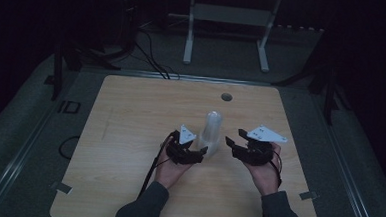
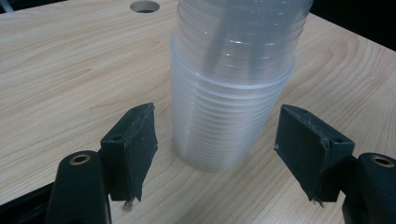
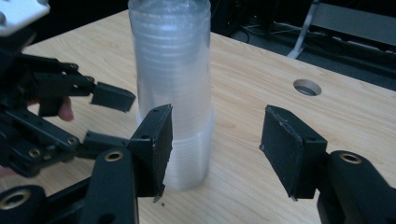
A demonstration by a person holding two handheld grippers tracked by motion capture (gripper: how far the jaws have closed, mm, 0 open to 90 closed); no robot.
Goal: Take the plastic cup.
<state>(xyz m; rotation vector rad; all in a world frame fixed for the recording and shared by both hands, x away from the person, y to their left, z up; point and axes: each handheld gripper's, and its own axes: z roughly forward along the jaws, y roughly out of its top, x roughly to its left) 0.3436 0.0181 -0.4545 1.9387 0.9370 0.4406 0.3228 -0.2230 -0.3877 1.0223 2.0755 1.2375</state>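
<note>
I held both grippers released: left gripper (image 1: 195,149) and right gripper (image 1: 232,140) flanked one cup stack (image 1: 211,134) mid-tabletop (image 1: 129,135).

A dim lab: dark curtains, floor cables (image 1: 151,54) and a white stand (image 1: 230,28) behind the wooden counter (image 1: 129,135).

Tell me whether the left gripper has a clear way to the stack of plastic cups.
Probably yes. The left gripper is open, its jaws to either side of the stack of cups with only bare table between. The right gripper hovers on the other side, apart.
</note>
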